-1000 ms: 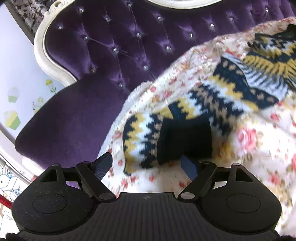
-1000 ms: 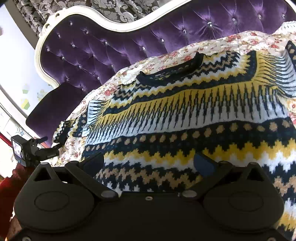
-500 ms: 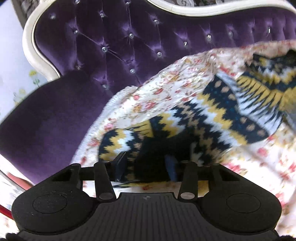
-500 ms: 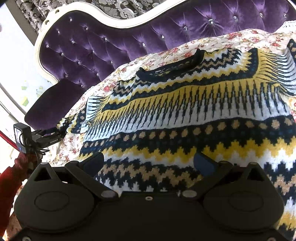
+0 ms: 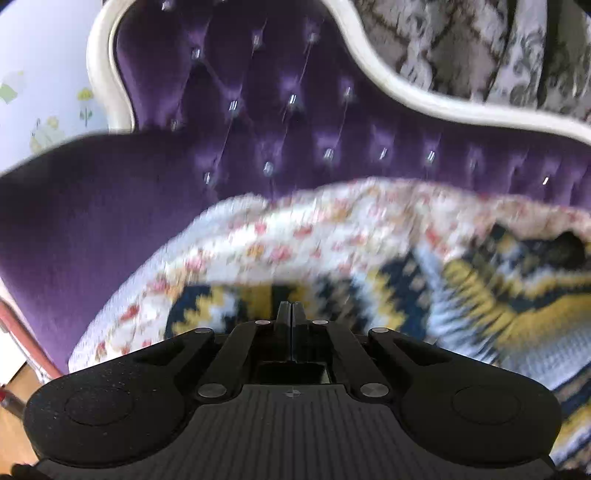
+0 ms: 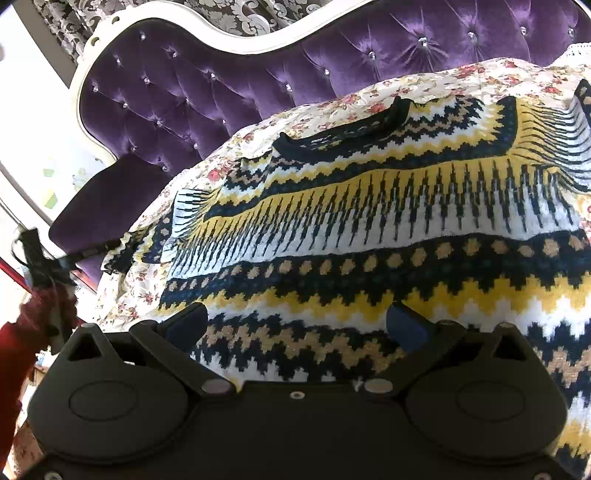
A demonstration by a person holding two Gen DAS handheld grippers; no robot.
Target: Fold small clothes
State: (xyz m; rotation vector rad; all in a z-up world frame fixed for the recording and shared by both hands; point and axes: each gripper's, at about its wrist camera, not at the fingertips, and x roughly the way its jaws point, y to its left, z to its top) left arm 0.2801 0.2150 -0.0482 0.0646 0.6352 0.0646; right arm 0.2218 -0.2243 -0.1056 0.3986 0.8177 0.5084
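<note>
The sweater (image 6: 369,236) lies spread flat, front up, on a floral cover (image 6: 325,107) draped over a purple tufted sofa (image 6: 177,96) with a white frame. Its dark collar (image 6: 343,136) points toward the sofa back. One sleeve (image 6: 147,243) runs out toward the sofa arm.

Left tool (image 5: 291,314): its two fingers are pressed fully together. The sleeve cuff (image 5: 207,310) sits right at the tips; the left wrist view is blurred, so the pinch on the cuff appears likely but the contact itself is not sharp. In the right wrist view, the same tool (image 6: 110,243) reaches the sleeve end, and the cuff looks raised off the cover there. A red sleeve (image 6: 14,354) of the person shows behind it.

Right tool (image 6: 299,325): its fingers stand wide apart over the lower body of the sweater, near the hem. The knit shows between and below the blue pads (image 6: 402,325). Nothing is clamped.

Patterned curtain (image 6: 236,18) hangs behind the sofa.
</note>
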